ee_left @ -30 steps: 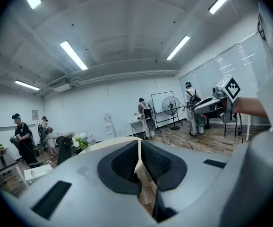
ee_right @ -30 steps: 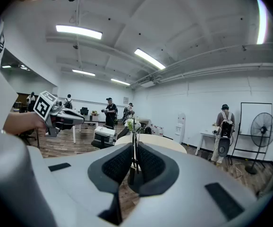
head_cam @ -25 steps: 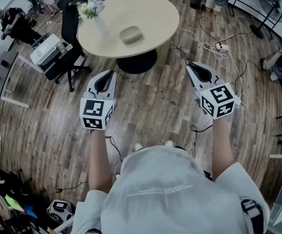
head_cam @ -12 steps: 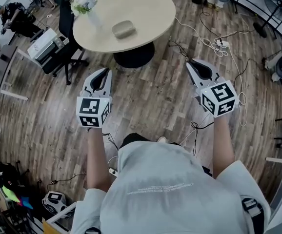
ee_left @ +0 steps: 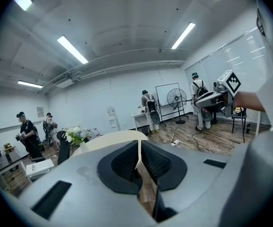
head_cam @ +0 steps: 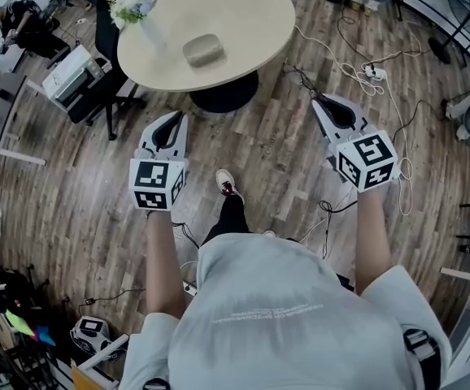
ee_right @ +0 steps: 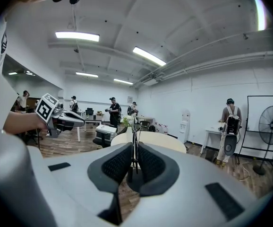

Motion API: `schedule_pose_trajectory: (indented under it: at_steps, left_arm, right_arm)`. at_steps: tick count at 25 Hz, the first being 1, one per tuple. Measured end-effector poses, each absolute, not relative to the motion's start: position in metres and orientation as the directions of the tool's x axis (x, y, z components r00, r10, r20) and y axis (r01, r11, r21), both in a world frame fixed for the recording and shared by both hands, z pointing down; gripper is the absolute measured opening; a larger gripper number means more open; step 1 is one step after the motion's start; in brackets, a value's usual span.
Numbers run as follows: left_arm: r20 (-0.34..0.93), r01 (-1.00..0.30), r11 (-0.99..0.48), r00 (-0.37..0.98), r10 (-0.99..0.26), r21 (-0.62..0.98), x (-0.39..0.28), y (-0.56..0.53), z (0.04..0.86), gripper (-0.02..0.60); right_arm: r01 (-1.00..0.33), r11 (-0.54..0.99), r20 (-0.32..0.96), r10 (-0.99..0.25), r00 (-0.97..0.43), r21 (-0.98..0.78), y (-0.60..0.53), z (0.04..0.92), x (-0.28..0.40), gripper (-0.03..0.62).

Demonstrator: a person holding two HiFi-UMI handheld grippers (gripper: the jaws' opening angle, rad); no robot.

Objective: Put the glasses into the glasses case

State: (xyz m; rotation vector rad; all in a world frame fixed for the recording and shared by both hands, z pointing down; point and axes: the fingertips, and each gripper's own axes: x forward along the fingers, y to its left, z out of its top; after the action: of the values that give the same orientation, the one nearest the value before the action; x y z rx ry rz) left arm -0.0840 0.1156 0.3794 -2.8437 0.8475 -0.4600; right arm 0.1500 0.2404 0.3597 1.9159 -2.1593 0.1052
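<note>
Left tongs [head_cam: 171, 123] closed, right tongs [head_cam: 333, 106] closed, both above the floor; glasses case [head_cam: 202, 49] sits on the tabletop [head_cam: 255, 19] ahead, well apart.

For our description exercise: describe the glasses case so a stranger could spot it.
Find the round beige table at the top of the head view. Near its middle lies the glasses case, a low, smooth, grey-beige oval. Its only tabletop neighbour, the flower vase at the left edge, is tall and leafy.
</note>
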Motion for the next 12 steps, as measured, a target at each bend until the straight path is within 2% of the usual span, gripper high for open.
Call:
schedule_pose_trajectory:
  at_steps: [12]
  left_arm:
    - [0.275,-0.511,-0.837,0.791,-0.547,-0.198,-0.040,-0.057,0.405,0.028]
  right_arm:
    - [-0.980,0.151,0.291,-0.951,-0.109,0.127,0.076,0.367,0.184,0.038]
